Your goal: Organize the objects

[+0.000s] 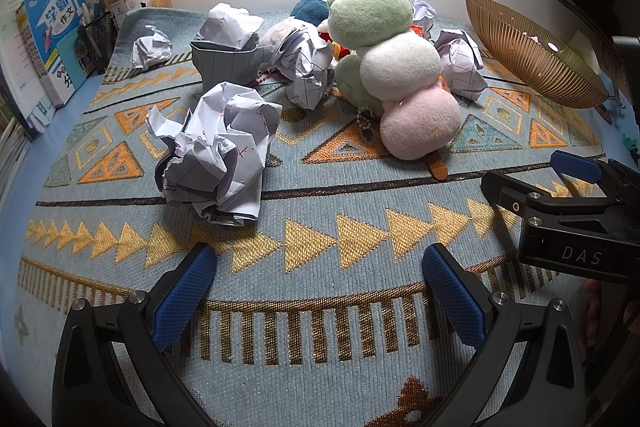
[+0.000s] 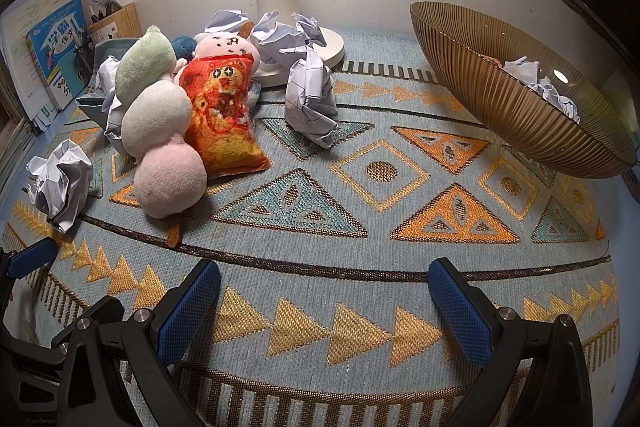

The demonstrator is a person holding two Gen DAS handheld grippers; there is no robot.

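1. Left gripper (image 1: pixel 320 291): jaws spread wide, nothing between the blue textured pads, poised over the patterned mat (image 1: pixel 320 187).
2. Right gripper (image 2: pixel 324 307): jaws likewise wide apart and empty, over the same mat; in the left wrist view its black frame shows at the right edge.
3. Landmark: three-ball plush (image 2: pixel 160 131), stacked green, white and pink, lying on the mat with the pink end nearest the grippers.
4. Red-and-orange printed plush (image 2: pixel 224 115) with a pink head rests against the right side of the three-ball plush, touching it.
5. Large crumpled paper ball (image 1: pixel 218 155), white with ruled lines and red marks, lies to the left of the three-ball plush, nearest the left gripper.
6. Second crumpled paper (image 2: pixel 310 103), white with a grid print, lies to the right of the plush, apart from it, near the lamp base (image 2: pixel 332 47).
7. Further crumpled papers sit behind the plush; one fills a folded grey paper box (image 1: pixel 224 59) to its left rear.
8. Bronze ribbed bowl (image 2: pixel 500 95) stands tilted well to the right of the plush, with crumpled paper (image 2: pixel 544 87) inside.
9. Books (image 1: pixel 52 31) and a mesh pen holder (image 1: pixel 100 39) stand far left of the plush, off the mat.
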